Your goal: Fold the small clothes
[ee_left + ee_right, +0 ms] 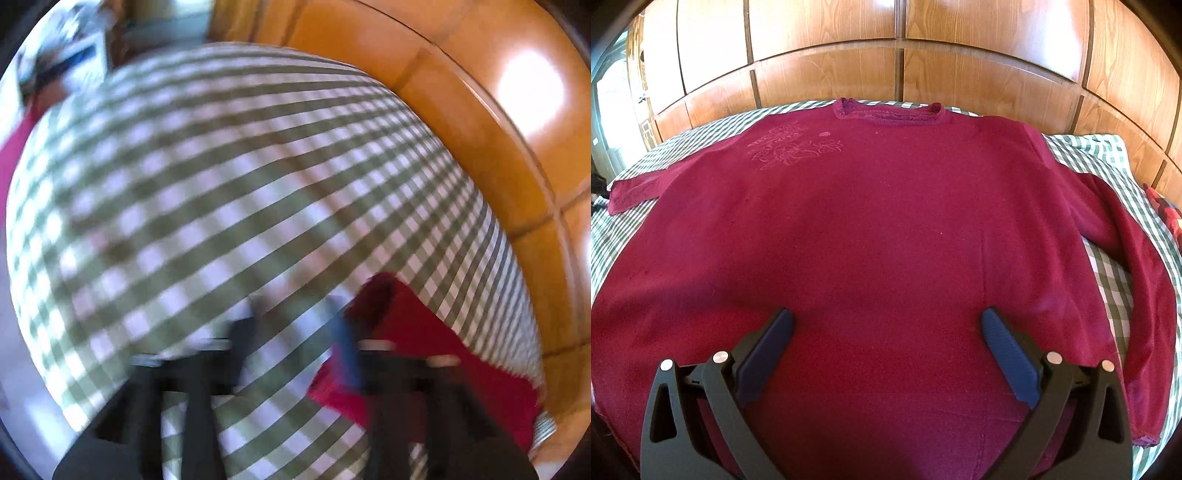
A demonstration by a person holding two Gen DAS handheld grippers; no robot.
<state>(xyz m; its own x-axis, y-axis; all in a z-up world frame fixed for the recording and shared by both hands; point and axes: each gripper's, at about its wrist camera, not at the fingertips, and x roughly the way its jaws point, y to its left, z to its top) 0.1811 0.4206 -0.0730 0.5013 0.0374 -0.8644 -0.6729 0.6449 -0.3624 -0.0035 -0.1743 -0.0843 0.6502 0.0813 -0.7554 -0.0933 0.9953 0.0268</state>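
Note:
A maroon long-sleeved sweater (868, 221) lies flat, front up, on a green-and-white checked sheet (1108, 147), with its collar (890, 110) at the far side. Both sleeves are spread out, one to the left (639, 188) and one trailing down the right (1137, 258). My right gripper (886, 321) hovers over the sweater's lower body, open wide, with nothing between its blue pads. The left wrist view is motion-blurred. There my left gripper (295, 343) stands open over the checked sheet (221, 184). A corner of the maroon sweater (424, 350) lies just beyond its right finger.
Wooden panelled walls (827, 74) stand right behind the bed, also seen in the left wrist view (480, 129). A red plaid cloth (1161, 206) shows at the bed's right edge. Blurred bright objects (66, 55) sit at the far left.

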